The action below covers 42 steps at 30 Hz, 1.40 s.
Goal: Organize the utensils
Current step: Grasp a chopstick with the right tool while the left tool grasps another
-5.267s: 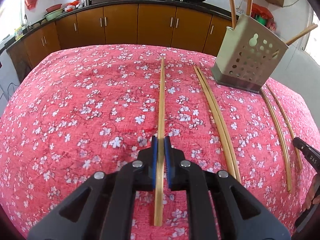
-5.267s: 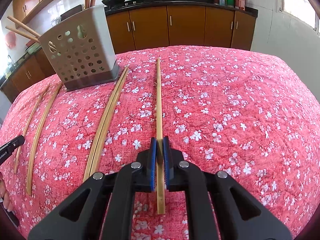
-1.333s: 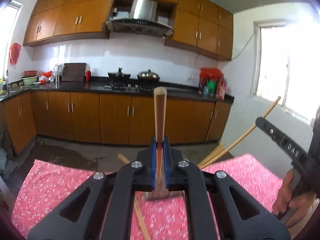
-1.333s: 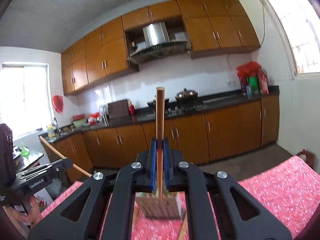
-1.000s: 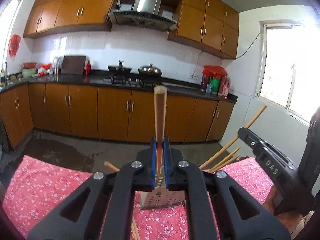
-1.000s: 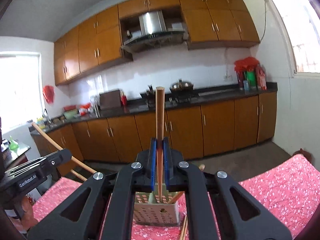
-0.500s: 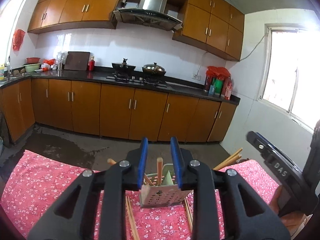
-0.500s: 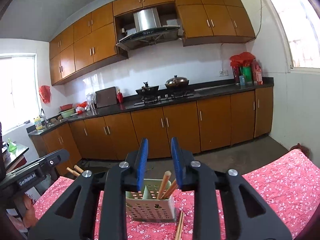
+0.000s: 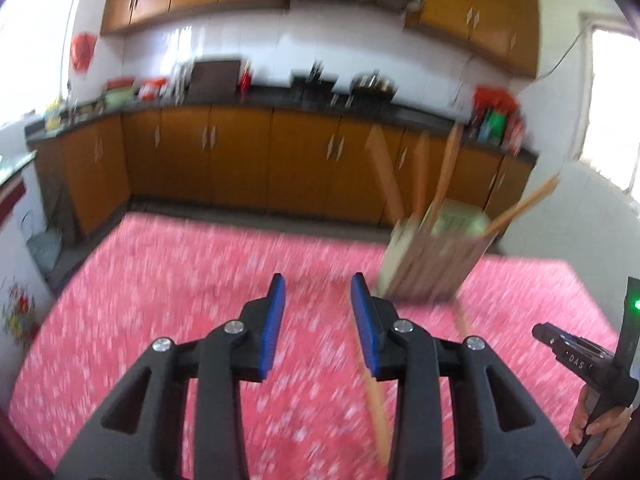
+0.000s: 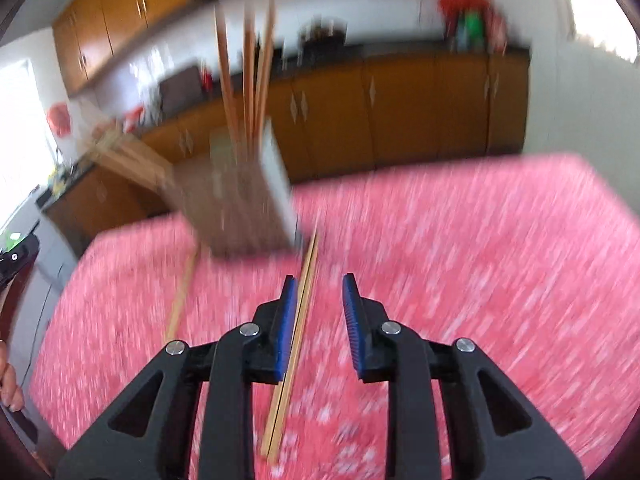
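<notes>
Red flowered cloth covers the surface – both views are blurred. The left gripper has just been opening its jaws, nothing between them. The right gripper stands partly open and empty above a chopstick pair lying flat. The holder beyond holds several upright sticks

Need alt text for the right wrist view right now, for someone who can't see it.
The open right gripper hangs empty over a pair of chopsticks lying on the red flowered tablecloth. Behind them stands a holder with chopsticks upright in it; the picture is motion-blurred.
</notes>
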Tool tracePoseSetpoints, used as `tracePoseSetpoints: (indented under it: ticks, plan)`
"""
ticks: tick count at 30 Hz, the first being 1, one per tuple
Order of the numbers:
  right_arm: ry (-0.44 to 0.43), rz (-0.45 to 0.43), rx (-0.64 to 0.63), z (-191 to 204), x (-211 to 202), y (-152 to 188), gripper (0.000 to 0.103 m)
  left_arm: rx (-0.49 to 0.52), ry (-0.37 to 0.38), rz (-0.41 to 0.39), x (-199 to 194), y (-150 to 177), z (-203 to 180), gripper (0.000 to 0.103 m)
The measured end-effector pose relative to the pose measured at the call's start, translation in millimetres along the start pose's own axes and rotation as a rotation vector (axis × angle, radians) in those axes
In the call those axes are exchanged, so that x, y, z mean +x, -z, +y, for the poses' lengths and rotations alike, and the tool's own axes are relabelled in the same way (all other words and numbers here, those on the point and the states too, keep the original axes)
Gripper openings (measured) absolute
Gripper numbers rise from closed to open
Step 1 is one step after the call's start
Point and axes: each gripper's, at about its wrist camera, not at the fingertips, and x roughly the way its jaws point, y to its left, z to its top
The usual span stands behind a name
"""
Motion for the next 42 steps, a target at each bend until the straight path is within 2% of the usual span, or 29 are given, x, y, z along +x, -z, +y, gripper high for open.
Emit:
tracePoseSetpoints:
  ticks: [4,8,12,18,20,23,26,33,42]
  plan:
    - [-0.02,0.092,-0.01,11,32,26,0.02,-0.007,-0.015,0.113,28,36,8,0.035]
    - [0.008,0.121,-0.029,14,45,34,0.016,-0.001,0.0,0.159,42,49,3,0.035]
    - [0.038,0.106,-0.024,10,47,33,0.016,0.008,0.025,0.186,52,57,-5,0.035]
    - [0.057,0.102,-0.089,20,52,35,0.016,-0.004,0.082,0.243,66,68,-18,0.034]
    - [0.092,0.094,-0.103,20,55,34,0.009,-0.012,0.104,0.265,71,73,-22,0.032]
    - [0.153,0.071,-0.034,4,55,29,0.008,-0.014,0.125,0.286,76,78,-28,0.029]
    - [0.156,0.068,0.021,-11,55,23,0.008,-0.009,0.14,0.304,81,83,-33,0.025]
    - [0.161,0.065,-0.014,-11,54,24,0.008,0.028,0.143,0.342,94,92,-46,0.015]
    - [0.156,0.072,-0.026,-10,46,26,0.008,0.065,0.105,0.327,103,93,-54,0.015]
